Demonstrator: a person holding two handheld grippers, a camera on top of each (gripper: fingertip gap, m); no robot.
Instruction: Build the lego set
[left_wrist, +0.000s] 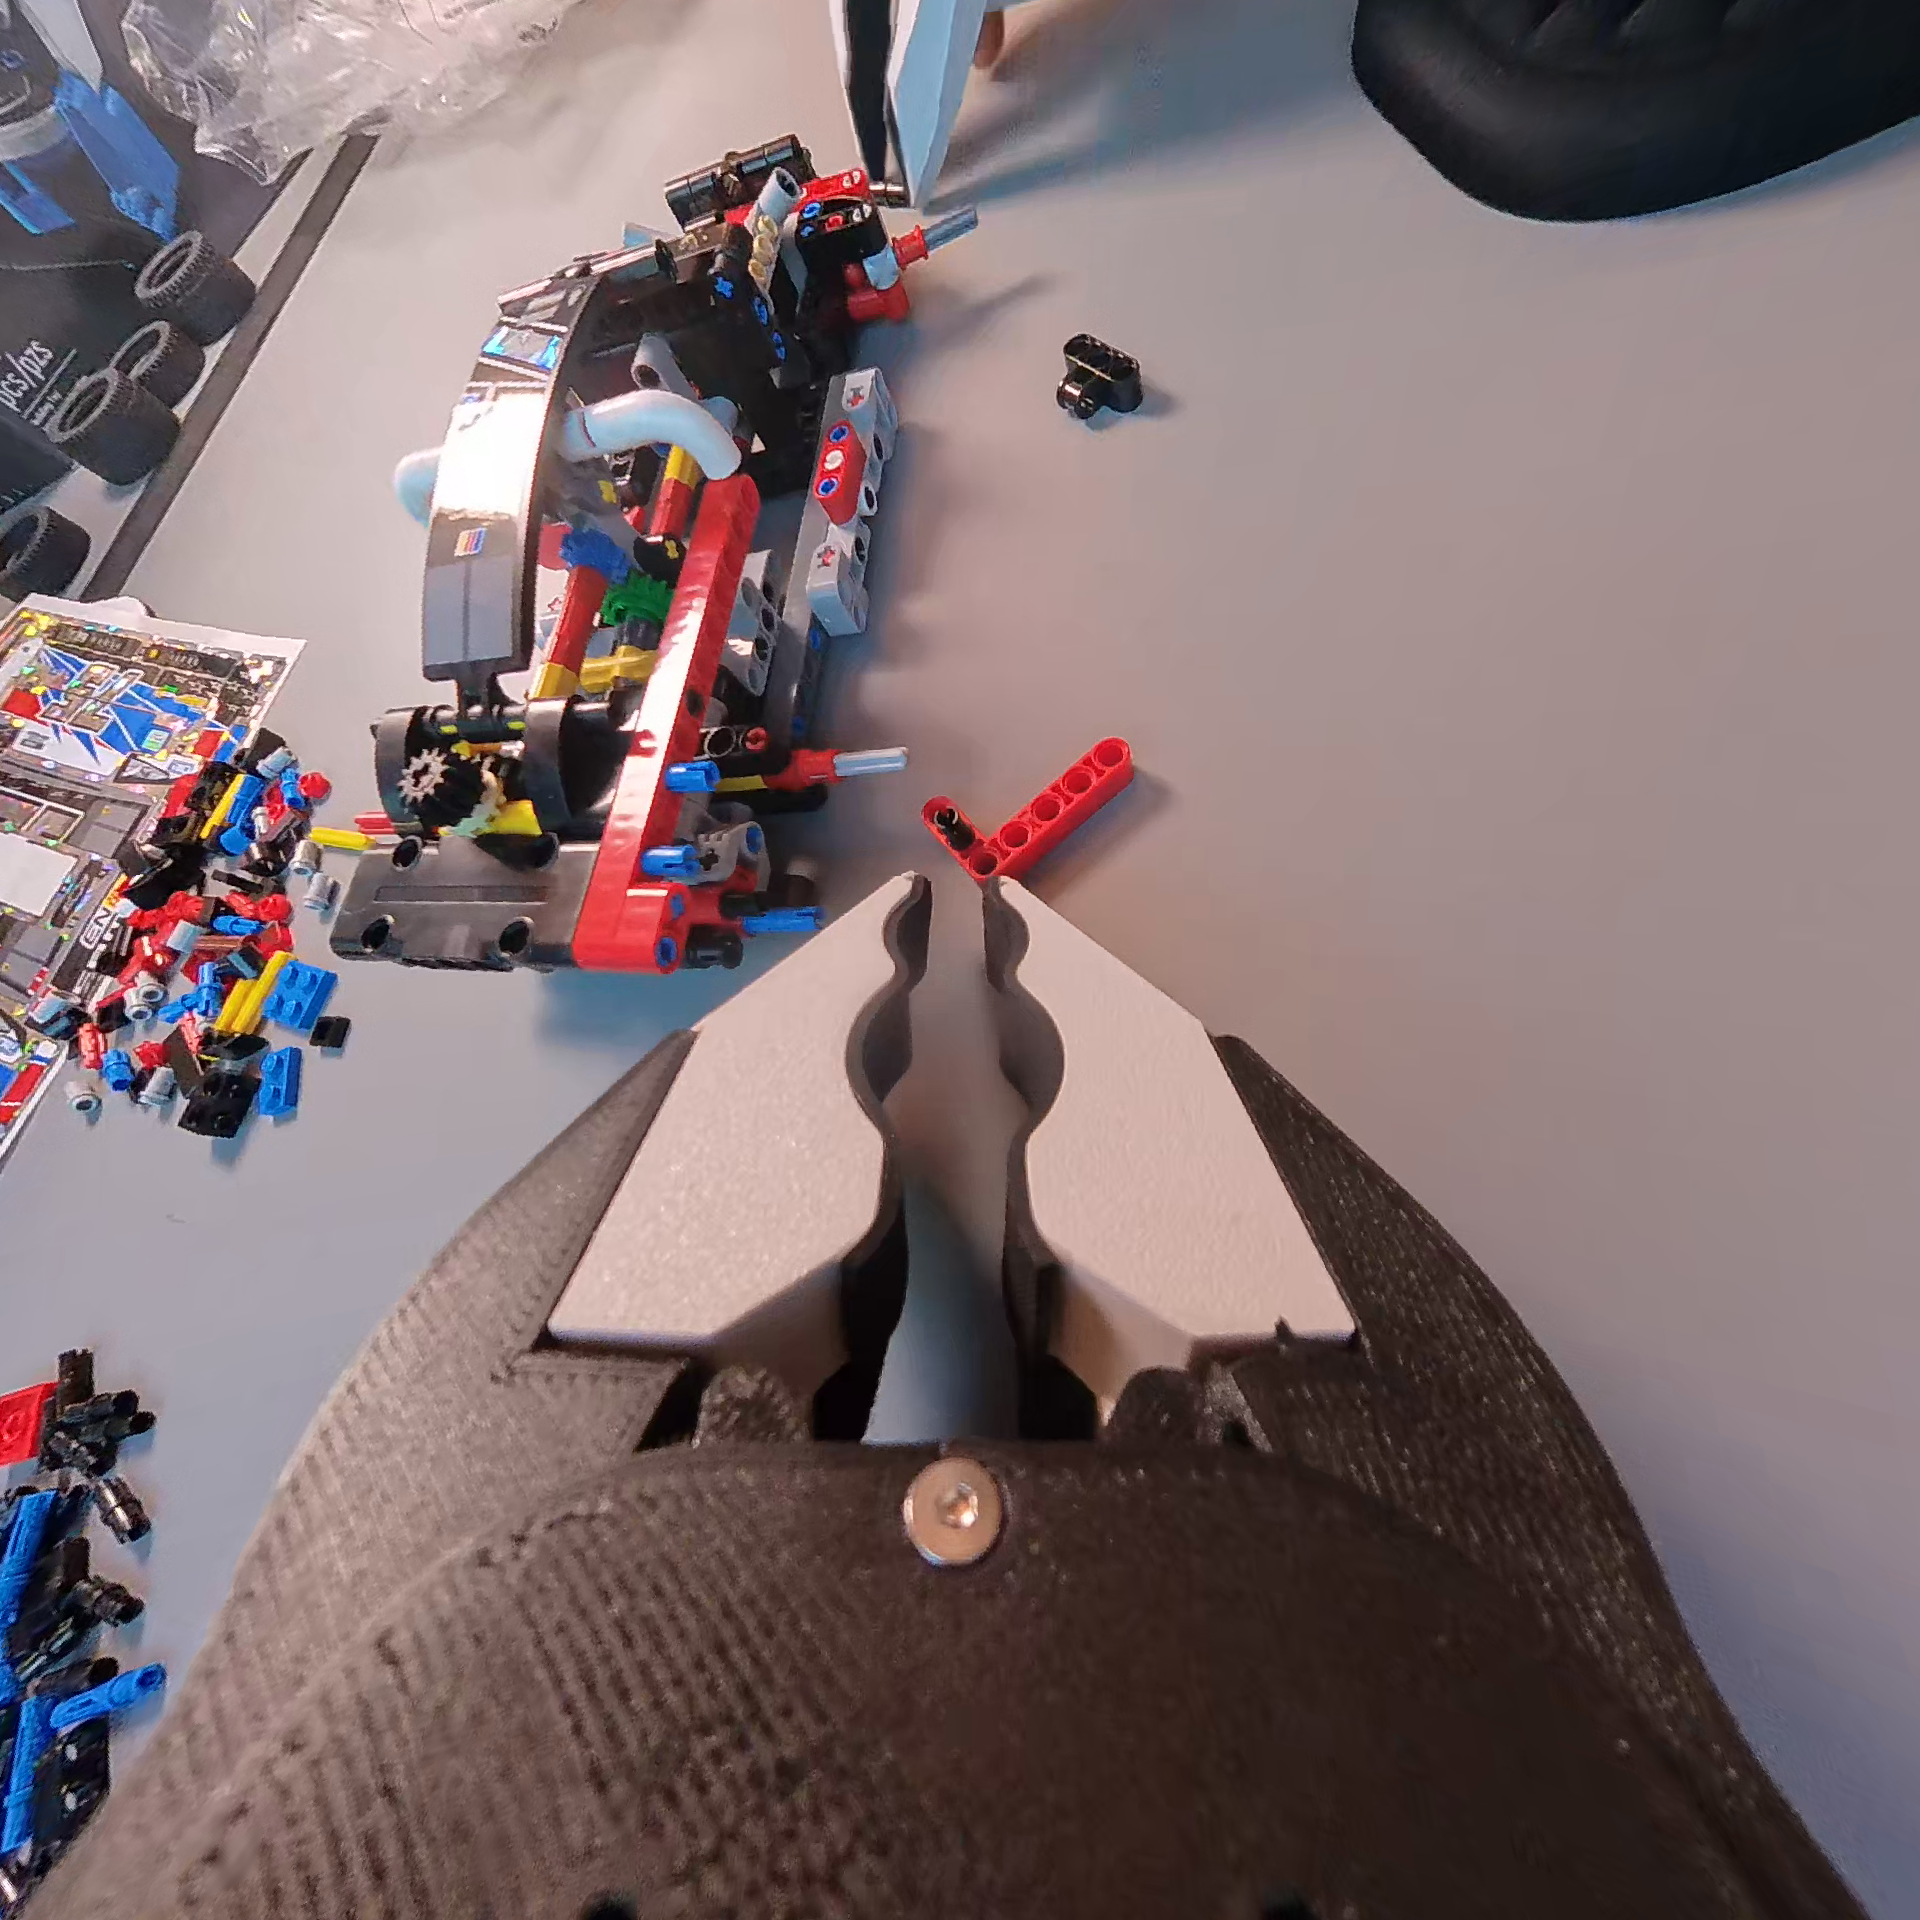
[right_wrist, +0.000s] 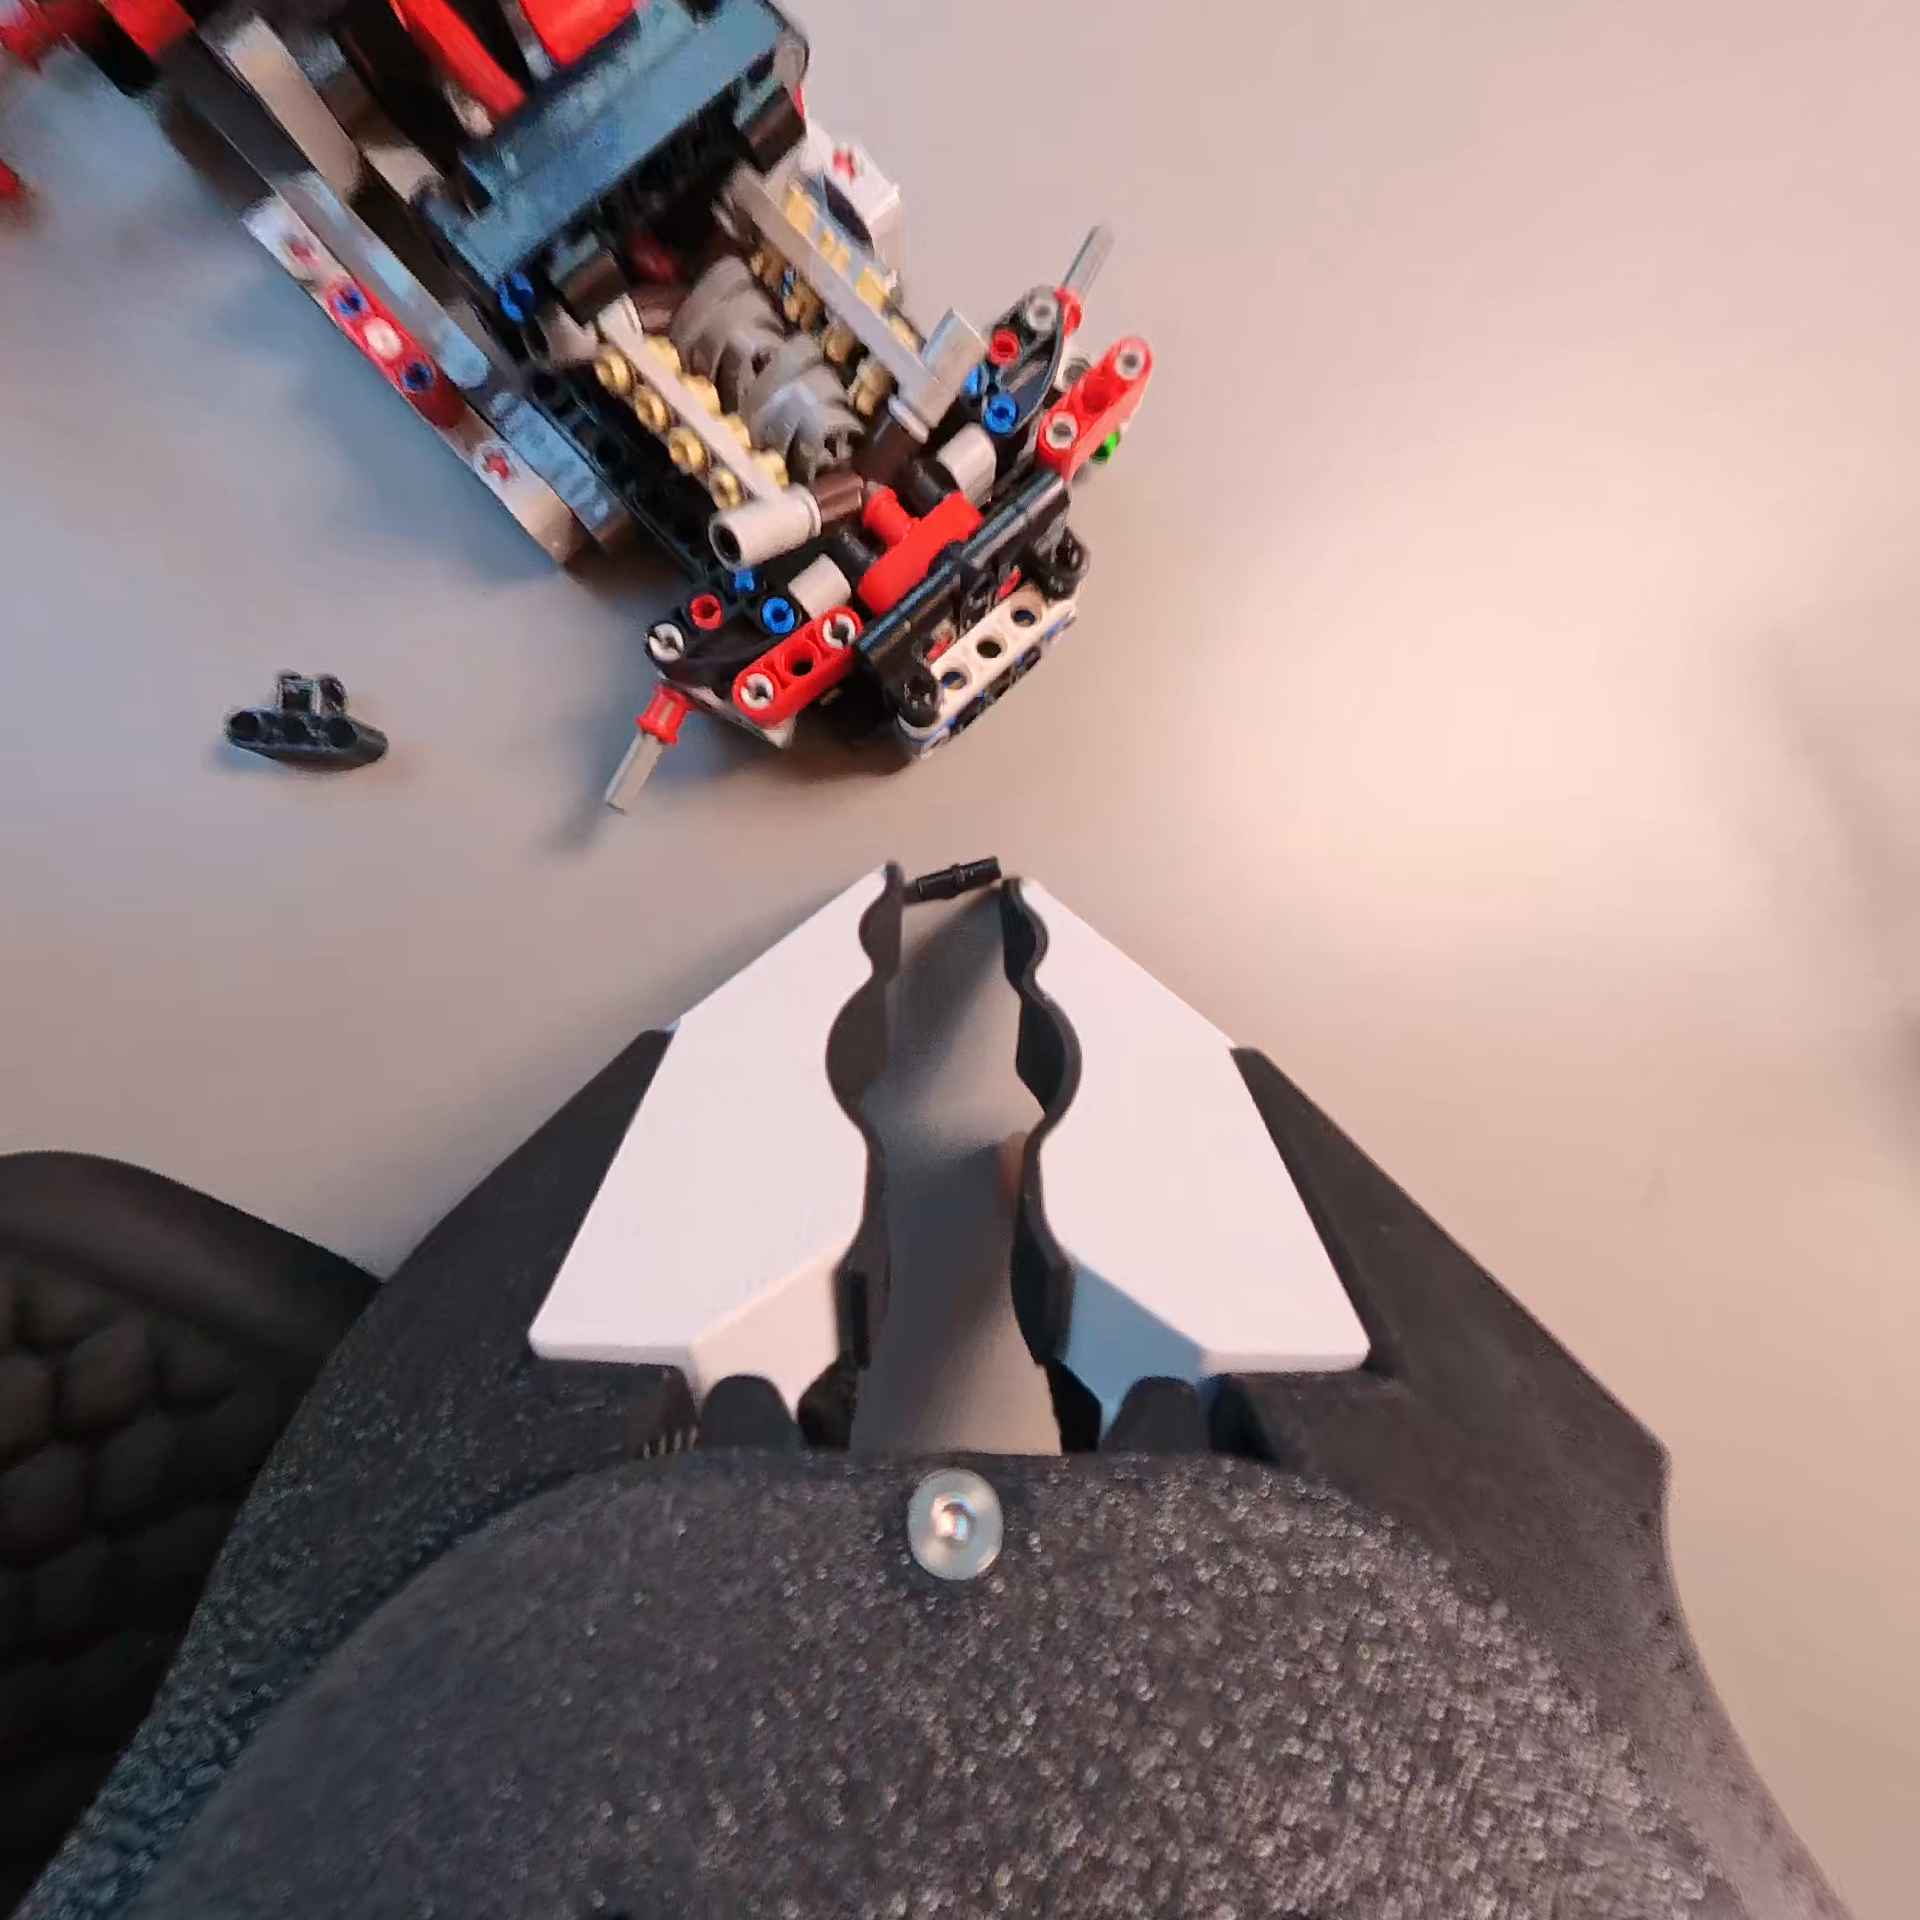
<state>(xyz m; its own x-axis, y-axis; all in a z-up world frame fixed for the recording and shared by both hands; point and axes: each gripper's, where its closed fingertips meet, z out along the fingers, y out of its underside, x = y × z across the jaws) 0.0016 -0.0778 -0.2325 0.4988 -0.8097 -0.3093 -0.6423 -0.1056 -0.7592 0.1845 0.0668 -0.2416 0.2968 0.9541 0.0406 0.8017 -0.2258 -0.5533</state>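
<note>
Now the right tool (right_wrist: 948, 881) is pinching a small black pin (right_wrist: 956, 876) crosswise at its tips, near the half-built car (right_wrist: 727, 416). Left tool (left_wrist: 956, 883) is hovering slightly parted, empty, just beside a red L-beam (left_wrist: 1039, 810) lying on the tabletop (left_wrist: 1455, 727).

Two close, downward wrist views, both on the half-built car (left_wrist: 623, 582).

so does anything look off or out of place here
Nothing looks broken or spilled. One small black connector lies alone on the table, apart from the loose-parts pile; the car chassis lies on its side.
</note>
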